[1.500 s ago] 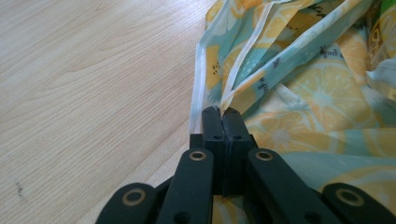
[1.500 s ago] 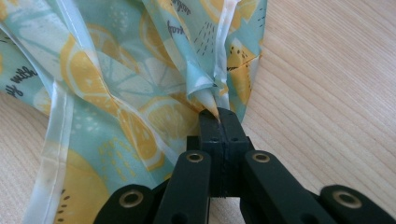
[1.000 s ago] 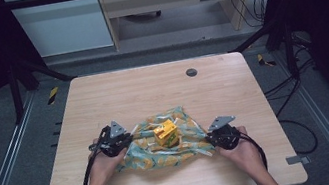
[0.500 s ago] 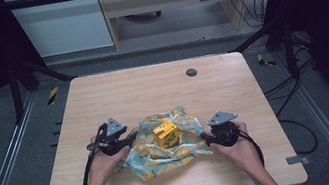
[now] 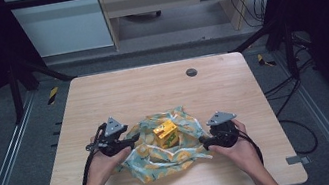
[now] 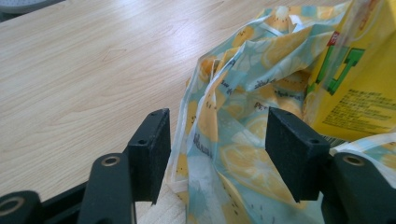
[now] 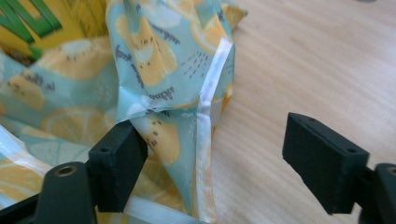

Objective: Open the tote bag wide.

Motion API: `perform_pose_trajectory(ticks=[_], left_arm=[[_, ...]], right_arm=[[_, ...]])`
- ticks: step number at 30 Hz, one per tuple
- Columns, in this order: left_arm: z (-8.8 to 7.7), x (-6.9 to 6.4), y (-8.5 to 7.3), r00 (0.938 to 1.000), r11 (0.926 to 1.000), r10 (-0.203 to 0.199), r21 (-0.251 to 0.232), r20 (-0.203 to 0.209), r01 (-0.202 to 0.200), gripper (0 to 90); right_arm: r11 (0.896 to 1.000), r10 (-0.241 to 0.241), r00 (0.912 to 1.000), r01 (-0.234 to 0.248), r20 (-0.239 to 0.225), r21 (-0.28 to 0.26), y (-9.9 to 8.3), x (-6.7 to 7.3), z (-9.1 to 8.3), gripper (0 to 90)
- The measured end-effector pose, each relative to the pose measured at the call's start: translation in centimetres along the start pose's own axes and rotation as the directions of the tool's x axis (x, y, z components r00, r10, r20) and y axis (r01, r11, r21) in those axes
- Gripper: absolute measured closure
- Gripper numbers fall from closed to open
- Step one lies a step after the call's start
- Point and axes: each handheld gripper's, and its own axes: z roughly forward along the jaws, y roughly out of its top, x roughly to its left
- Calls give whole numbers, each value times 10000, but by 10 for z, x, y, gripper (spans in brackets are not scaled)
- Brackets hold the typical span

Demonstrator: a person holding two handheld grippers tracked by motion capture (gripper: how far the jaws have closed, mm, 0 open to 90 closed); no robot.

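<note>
Near the table's [image 5: 117,95] front edge lies a crumpled bag [image 5: 182,151] printed with lemon slices on pale blue, and a yellow carton [image 5: 165,134] stands upright on its middle. Left of the bag, the left gripper [image 5: 129,142] points at the bag's left edge, held in the person's left hand [image 5: 105,164]. Its jaws have just been opening and now stand apart; in the left gripper view a fold of bag [image 6: 233,140] rises between them without either pad pressing on it, with the carton [image 6: 359,79] just behind. Right of the bag, the right gripper [image 5: 204,141] points at the bag's right edge, held in the right hand [image 5: 241,151]. Its jaws have also just been opening and stand wide; in the right gripper view the bag's seamed edge [image 7: 205,116] hangs beside the left pad, touching or nearly touching it, while the right pad is well clear over bare wood. Beyond the bag, near the table's far edge, sits a small dark round cap [image 5: 191,72].
</note>
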Motion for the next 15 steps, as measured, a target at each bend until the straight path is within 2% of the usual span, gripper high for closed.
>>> perform_pose_trajectory(ticks=[4,7,15], left_arm=[[-2,0,0,10000,10000,67,35,-74,-66,402],[-3,1,-3,10000,10000,13,85,-99,-13,403],[-11,-1,0,10000,9999,38,-105,-55,-39,387]], right_arm=[[9994,-25,9999,21,100,334,-3,-1,1,193],[9991,142,9997,-149,186,386,-7,-2,-3,189],[9982,516,9986,-513,95,-320,-10,-6,-23,168]])
